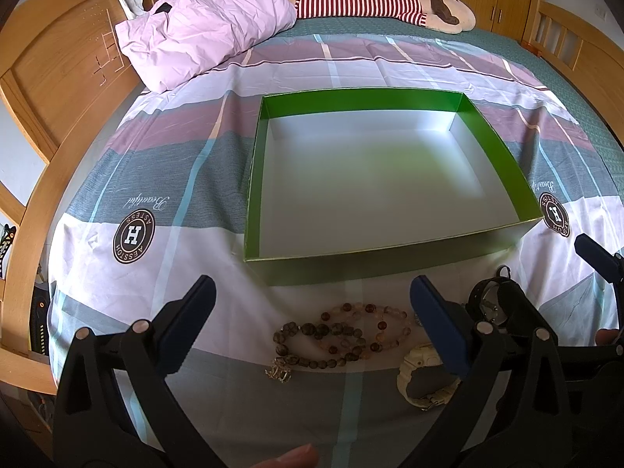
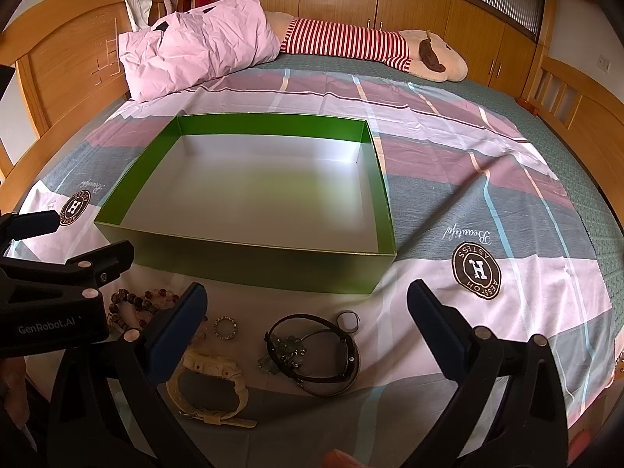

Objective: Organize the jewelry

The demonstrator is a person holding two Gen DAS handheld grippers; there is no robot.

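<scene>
Your left tongs [image 1: 312, 304] hang spread over the brown and amber bead bracelets [image 1: 343, 335] at lower centre. Your right tongs [image 2: 308, 308] gape above the black leather cord bracelet [image 2: 316, 355], with the cream plastic watch [image 2: 210, 386] lower left. Farther up the bed, the empty green cardboard box [image 2: 249, 269] sits mid-frame.
</scene>
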